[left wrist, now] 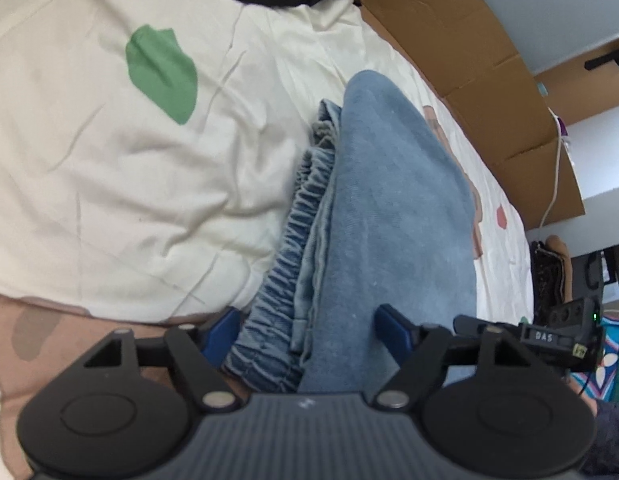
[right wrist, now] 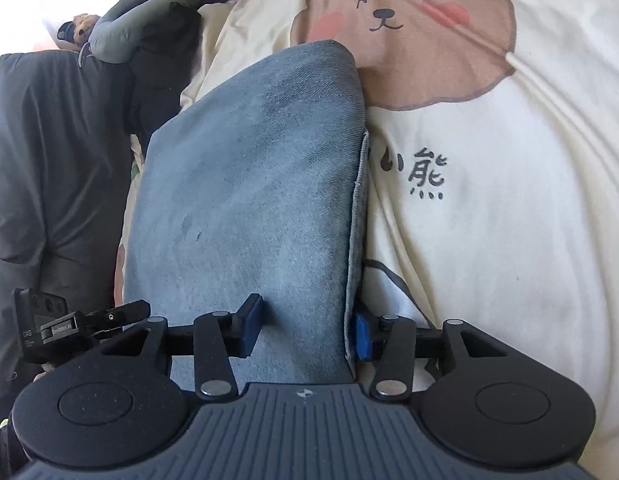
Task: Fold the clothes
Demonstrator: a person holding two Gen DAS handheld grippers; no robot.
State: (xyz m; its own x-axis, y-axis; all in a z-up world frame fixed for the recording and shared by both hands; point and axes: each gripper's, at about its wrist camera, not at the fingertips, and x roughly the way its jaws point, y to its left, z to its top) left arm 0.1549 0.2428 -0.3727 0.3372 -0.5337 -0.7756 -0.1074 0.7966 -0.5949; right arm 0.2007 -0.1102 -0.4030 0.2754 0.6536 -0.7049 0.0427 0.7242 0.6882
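Folded light-blue jeans (left wrist: 389, 200) lie on a cream bed cover (left wrist: 109, 160); their gathered elastic waistband (left wrist: 305, 208) shows along the left side of the stack. My left gripper (left wrist: 307, 332) straddles the near end of the jeans, its jaws wide and open, its blue pads (left wrist: 221, 336) beside the cloth rather than pinching it. In the right wrist view the same jeans (right wrist: 249, 180) run away from me. My right gripper (right wrist: 305, 332) is shut on their near edge, one pad (right wrist: 251, 328) pressed into the top and the other at the folded side.
The bed cover (right wrist: 489, 240) carries a brown bear print (right wrist: 409, 20) and a green patch (left wrist: 161, 72). Dark garments (right wrist: 49, 160) and a grey-green sleeve (right wrist: 141, 24) lie left of the jeans. Flattened cardboard (left wrist: 469, 60) lines the bed's far side.
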